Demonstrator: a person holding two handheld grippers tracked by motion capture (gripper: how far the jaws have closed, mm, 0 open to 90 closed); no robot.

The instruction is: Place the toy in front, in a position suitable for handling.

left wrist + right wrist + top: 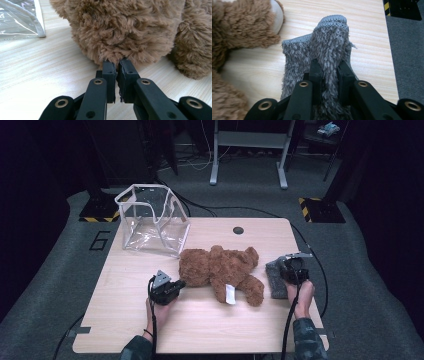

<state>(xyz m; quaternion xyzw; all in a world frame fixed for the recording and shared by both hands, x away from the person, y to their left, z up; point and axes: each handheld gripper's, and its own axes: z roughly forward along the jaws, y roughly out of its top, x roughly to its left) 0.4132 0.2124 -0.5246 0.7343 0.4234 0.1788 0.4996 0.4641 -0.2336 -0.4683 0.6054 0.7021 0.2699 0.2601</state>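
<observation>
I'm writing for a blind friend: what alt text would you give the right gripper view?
Two black tongs rise from the bottom edge and pinch a fuzzy grey knitted cloth on a pale wooden table. A brown teddy bear lies at the left, and dark grey carpet runs past the table's right edge.

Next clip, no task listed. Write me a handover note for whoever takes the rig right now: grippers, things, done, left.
Left gripper: jaws pinched on the teddy bear's fur at its near-left end.
Right gripper: shut on a raised fold of the grey fuzzy cloth, right of the bear.
Bear lies mid-table; the clear bag stands open and empty at the far left corner.
Done: both grips taken.
Left: unknown; possibly bear and cloth go into the bag, a guess.
</observation>
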